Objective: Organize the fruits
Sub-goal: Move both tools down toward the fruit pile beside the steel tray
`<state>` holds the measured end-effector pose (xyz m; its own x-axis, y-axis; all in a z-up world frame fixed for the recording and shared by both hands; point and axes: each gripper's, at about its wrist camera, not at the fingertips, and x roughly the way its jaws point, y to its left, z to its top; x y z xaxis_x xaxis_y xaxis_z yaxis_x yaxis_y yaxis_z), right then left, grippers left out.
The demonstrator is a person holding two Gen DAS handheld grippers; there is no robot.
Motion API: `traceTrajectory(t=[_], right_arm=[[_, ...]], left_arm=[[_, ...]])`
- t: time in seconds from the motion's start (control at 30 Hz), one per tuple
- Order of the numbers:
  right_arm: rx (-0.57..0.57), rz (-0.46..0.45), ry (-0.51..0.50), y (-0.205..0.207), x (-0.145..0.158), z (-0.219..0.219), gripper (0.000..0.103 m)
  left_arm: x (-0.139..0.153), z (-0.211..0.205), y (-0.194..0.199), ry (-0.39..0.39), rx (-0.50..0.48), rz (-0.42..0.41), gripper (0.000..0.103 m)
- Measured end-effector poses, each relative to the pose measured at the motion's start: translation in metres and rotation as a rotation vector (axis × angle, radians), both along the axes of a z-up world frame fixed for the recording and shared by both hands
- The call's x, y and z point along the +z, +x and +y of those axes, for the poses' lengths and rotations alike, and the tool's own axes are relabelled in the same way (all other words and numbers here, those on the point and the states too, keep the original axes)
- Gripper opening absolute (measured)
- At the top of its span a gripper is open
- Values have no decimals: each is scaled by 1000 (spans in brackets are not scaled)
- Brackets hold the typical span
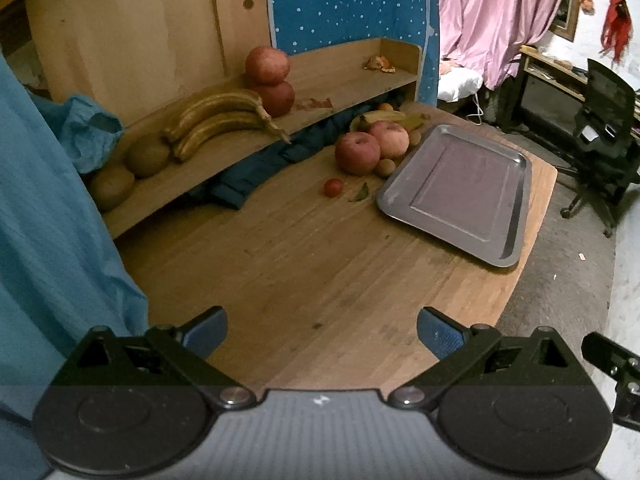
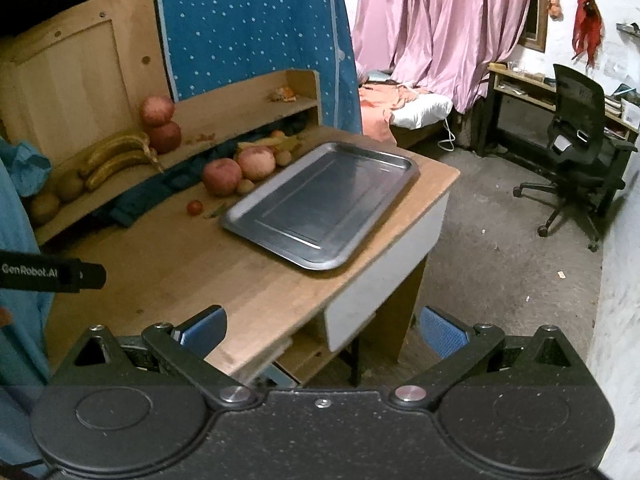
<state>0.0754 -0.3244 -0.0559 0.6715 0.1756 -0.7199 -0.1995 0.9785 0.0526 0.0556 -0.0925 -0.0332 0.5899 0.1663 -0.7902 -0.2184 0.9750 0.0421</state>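
Observation:
An empty steel tray (image 1: 460,188) (image 2: 320,200) lies on the right part of the wooden table (image 1: 300,280). Beside its far-left corner sit two red apples (image 1: 357,153) (image 2: 222,176), small brown fruits, bananas (image 1: 392,117) and a cherry tomato (image 1: 333,187) (image 2: 195,207). On the low shelf (image 1: 240,144) lie two pomegranates (image 1: 267,65) (image 2: 157,110), brown bananas (image 1: 224,118) (image 2: 116,156) and two kiwis (image 1: 148,155). My left gripper (image 1: 322,334) hovers open over the table's near part, far from the fruit. My right gripper (image 2: 322,330) is open past the table's front-right edge, holding nothing.
Blue cloth (image 1: 48,220) hangs at the left. A dark blue garment (image 1: 256,172) is stuffed under the shelf. Beyond the table are a bed with pink curtains (image 2: 440,20), a black office chair (image 2: 576,140) and a desk. Peel scraps (image 1: 380,64) lie on the shelf's far end.

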Motion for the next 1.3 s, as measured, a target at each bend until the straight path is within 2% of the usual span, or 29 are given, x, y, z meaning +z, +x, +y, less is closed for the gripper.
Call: traceTrajectory(t=[0.37, 0.53, 0.73, 0.93, 1.3], right_arm=[[7, 28, 4, 10, -5, -46, 102], [16, 27, 7, 16, -5, -52, 102], [28, 32, -7, 32, -7, -52, 102], [60, 37, -29, 73, -14, -46, 102], [167, 39, -57, 173, -25, -17, 102]], left_arm=[[1, -53, 10, 19, 11, 26, 103], [8, -63, 20, 38, 9, 14, 103], [5, -65, 38, 48, 17, 38, 103], [-6, -58, 68, 45, 41, 56, 103], [-27, -21, 152, -4, 138, 84, 103]])
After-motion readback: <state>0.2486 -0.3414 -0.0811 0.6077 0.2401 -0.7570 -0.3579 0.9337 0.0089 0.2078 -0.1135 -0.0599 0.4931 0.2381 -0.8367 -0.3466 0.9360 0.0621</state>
